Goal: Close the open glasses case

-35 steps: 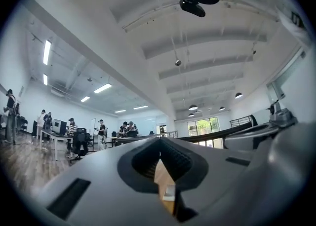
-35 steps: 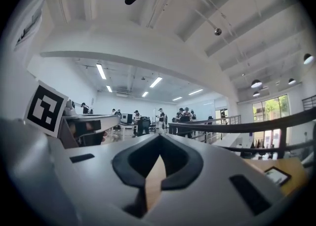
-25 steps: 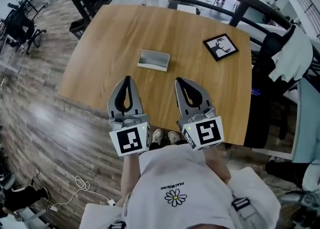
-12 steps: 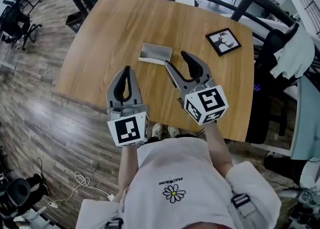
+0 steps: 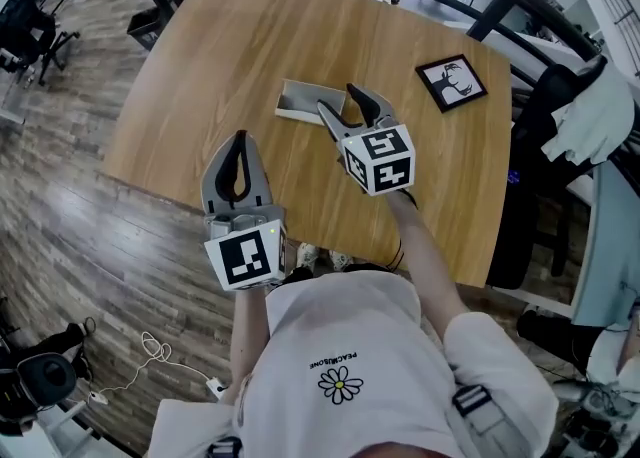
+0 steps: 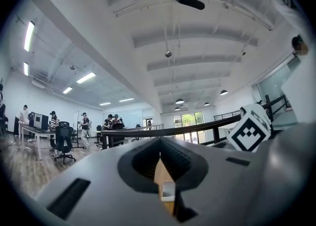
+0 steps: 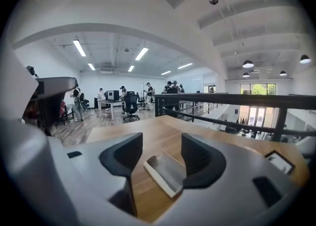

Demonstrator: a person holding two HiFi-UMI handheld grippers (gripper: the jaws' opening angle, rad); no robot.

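On the table (image 5: 215, 66), open glasses case (image 5: 300, 99), long axis crosswise, hollow upward.

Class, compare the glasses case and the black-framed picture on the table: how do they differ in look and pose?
The glasses case is pale grey, the framed picture black-rimmed. The glasses case lies open, a hollow tray; the framed picture lies flat. The glasses case sits mid-table, the framed picture near the right edge. Both rest on the wooden table.
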